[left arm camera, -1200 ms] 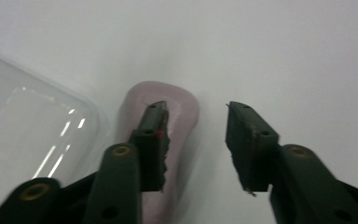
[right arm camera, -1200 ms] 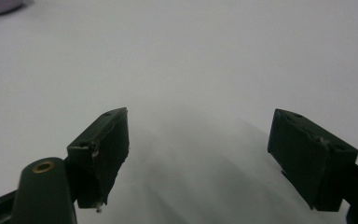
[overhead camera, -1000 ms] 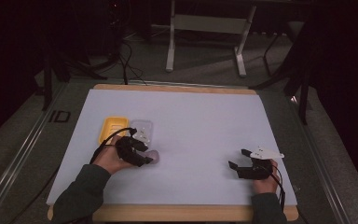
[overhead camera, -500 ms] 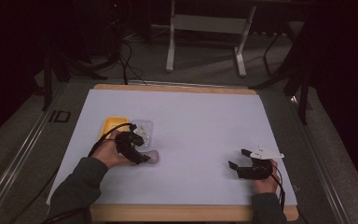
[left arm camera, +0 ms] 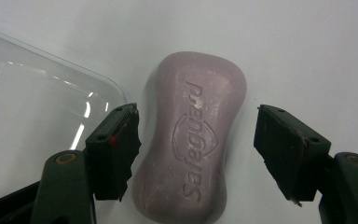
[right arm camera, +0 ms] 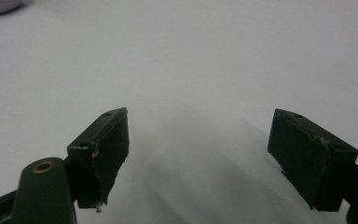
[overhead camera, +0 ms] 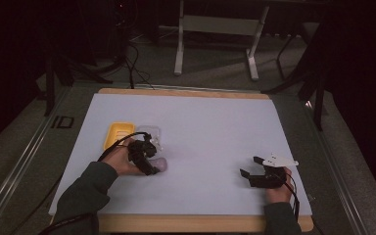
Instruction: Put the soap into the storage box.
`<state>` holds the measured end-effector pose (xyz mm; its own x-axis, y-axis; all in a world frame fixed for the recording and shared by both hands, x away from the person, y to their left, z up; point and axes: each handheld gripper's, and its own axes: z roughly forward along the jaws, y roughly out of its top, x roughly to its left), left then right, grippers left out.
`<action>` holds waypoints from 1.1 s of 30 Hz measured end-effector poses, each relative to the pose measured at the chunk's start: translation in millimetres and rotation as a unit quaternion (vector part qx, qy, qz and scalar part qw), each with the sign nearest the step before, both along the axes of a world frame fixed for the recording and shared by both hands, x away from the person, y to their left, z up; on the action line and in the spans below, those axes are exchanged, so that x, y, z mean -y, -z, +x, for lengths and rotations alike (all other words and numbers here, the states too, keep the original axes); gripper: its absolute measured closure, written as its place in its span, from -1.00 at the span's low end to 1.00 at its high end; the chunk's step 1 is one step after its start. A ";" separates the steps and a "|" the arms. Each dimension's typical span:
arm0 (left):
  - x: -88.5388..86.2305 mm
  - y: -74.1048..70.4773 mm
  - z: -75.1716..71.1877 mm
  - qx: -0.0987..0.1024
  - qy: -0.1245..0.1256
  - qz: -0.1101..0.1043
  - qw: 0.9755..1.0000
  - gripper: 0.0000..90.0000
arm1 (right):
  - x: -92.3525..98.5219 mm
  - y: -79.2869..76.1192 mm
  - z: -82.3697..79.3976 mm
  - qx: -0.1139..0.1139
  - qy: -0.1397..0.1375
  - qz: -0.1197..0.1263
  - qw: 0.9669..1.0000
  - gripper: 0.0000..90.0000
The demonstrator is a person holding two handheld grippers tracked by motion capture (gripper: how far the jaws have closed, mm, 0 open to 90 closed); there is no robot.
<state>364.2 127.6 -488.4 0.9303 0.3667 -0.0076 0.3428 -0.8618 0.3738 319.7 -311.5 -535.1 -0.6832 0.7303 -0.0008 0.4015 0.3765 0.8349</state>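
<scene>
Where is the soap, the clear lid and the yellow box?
soap [left arm camera: 189,140], left gripper view, on its stamped top
clear lid [left arm camera: 32,116], left gripper view, on its flat middle
yellow box [overhead camera: 117,133], high view, on its middle

The high view is dim, dark around the white table cover [overhead camera: 215,132], and soft. In the left gripper view, glare streaks the clear lid [left arm camera: 37,102] while the soap bar [left arm camera: 193,140] stays sharp. The right gripper view shows blurred shadows between defocused jaws.

Mauve soap bar [left arm camera: 191,140] flat beside clear lid [left arm camera: 37,112]
</scene>
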 end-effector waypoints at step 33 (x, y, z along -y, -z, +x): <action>17.8 12.9 7.8 -0.021 0.032 0.080 0.996 -0.03 | 0.1 0.0 0.3 -0.001 0.000 0.000 1.000 -0.56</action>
<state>372.0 109.9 -501.4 0.9518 0.3068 0.0068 0.2981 -0.9296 0.2166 319.9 -311.7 -535.1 -0.6827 0.7307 0.0005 0.4033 0.3762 0.8342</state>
